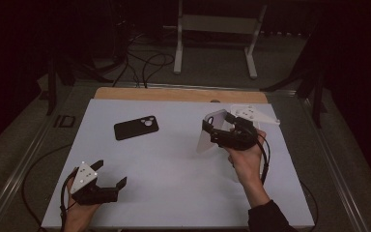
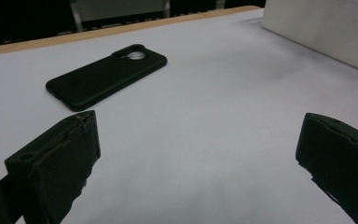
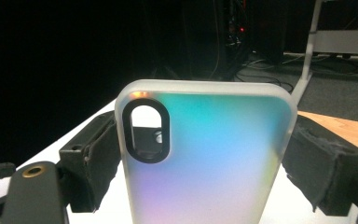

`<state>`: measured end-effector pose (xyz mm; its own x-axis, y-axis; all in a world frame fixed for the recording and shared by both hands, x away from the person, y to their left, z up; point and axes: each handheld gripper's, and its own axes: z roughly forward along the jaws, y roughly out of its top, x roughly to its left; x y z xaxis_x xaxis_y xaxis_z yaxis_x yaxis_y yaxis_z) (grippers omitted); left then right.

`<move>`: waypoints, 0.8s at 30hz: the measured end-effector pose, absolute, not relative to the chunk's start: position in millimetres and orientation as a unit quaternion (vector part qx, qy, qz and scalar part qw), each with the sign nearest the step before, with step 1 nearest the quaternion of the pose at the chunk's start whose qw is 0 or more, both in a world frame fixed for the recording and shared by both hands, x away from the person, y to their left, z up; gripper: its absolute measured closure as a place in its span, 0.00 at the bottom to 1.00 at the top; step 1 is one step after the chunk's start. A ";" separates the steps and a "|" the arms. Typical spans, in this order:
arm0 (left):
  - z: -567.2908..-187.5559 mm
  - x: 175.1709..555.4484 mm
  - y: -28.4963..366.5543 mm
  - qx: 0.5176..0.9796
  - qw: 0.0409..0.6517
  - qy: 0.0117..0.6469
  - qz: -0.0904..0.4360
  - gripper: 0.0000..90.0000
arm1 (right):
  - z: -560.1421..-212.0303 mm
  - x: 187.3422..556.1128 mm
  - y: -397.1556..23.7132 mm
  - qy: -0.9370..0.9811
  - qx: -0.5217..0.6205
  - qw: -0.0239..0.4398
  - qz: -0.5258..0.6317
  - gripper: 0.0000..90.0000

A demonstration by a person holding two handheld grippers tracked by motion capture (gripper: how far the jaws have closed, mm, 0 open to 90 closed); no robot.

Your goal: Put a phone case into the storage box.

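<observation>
The right hand-held gripper [image 1: 222, 129] held a frosted phone case [image 3: 205, 158] between its two jaws, which pressed on the case's long sides, lifted above the right half of the worktop [image 1: 174, 164]. The left hand-held gripper [image 1: 110, 175] rested near the front left corner, its jaws wide apart and holding nothing. A black phone case [image 1: 135, 127] lay flat beyond it, well apart, toward the far edge.

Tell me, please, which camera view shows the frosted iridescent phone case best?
The right gripper view: the frosted iridescent phone case stands close between the fingers, camera cutout clear. The high view shows it small and pale; the left gripper view, a pale slab.
</observation>
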<state>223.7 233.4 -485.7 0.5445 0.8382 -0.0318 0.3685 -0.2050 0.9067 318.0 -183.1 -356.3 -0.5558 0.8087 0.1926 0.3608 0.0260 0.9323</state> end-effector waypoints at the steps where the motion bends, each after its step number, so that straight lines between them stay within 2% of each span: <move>1: -485.8 223.7 233.3 0.736 0.479 0.410 0.246 0.00 | -355.6 319.2 -184.2 0.686 0.426 0.202 0.554 0.19; 24: -487.7 224.0 232.2 0.741 0.475 0.407 0.244 0.00 | -340.6 349.9 -194.5 0.690 0.431 0.236 0.531 0.19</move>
